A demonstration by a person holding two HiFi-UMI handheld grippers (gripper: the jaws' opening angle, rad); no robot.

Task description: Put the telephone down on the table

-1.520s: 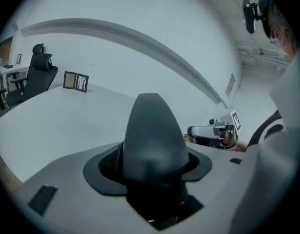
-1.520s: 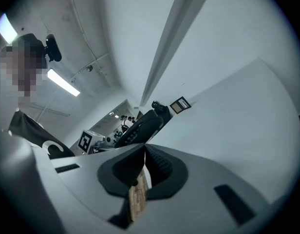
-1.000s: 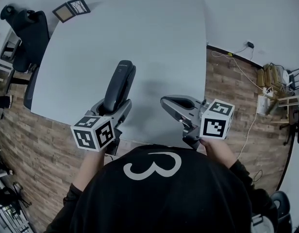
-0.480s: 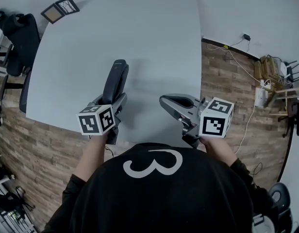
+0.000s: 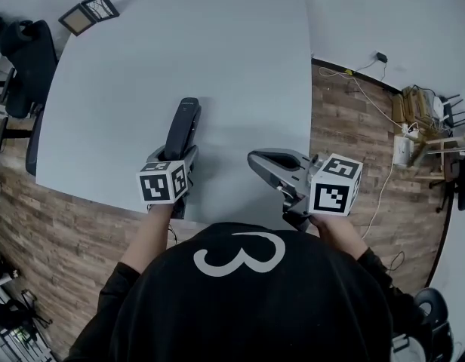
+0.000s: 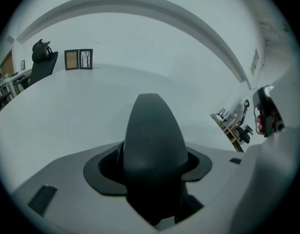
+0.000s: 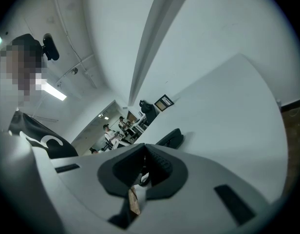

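Jaws of the left gripper [image 5: 177, 159] are clenched on the lower end of the dark telephone [image 5: 184, 124], which points forward and away from the person over the pale worktop [image 5: 232, 59], low above it or on it; contact cannot be made out. From the left gripper view the telephone [image 6: 152, 140] fills the gap between the pads. Off to the right and well apart, the right gripper [image 5: 260, 159] hangs over the worktop's near edge with its jaws pressed together on nothing, the telephone [image 7: 170, 138] showing beyond them.
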